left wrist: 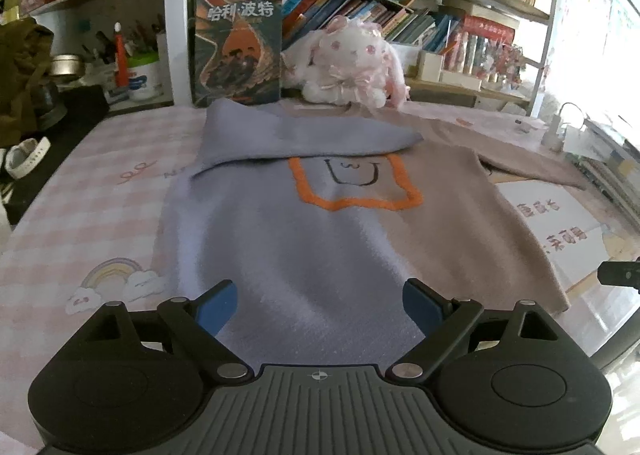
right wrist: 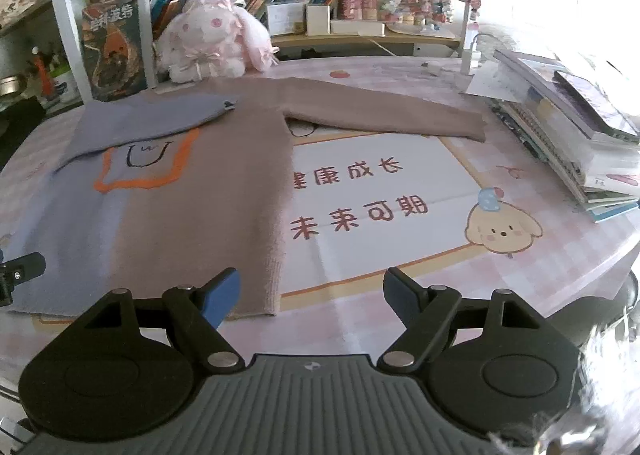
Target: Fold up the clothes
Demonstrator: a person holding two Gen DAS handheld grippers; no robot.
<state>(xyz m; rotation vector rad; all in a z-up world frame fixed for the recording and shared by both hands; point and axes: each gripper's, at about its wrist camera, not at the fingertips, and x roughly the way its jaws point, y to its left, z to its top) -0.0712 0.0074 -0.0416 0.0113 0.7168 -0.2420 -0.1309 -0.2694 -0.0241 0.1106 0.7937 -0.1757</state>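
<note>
A sweater, half grey-blue and half tan with an orange outline on the chest, lies flat on the table (left wrist: 304,239) (right wrist: 168,215). Its blue sleeve (left wrist: 296,131) (right wrist: 148,119) is folded across the chest. Its tan sleeve (right wrist: 384,111) (left wrist: 532,165) lies stretched out to the right. My left gripper (left wrist: 320,307) is open and empty, just above the sweater's blue hem. My right gripper (right wrist: 312,295) is open and empty, near the hem's tan corner (right wrist: 260,303) by the table's front edge.
A pink checked table mat (right wrist: 400,191) with a printed puppy covers the table. A plush rabbit (left wrist: 348,63) and an upright book (left wrist: 238,43) stand behind the sweater. A stack of books (right wrist: 580,143) lies at the right. Shelves with books fill the back.
</note>
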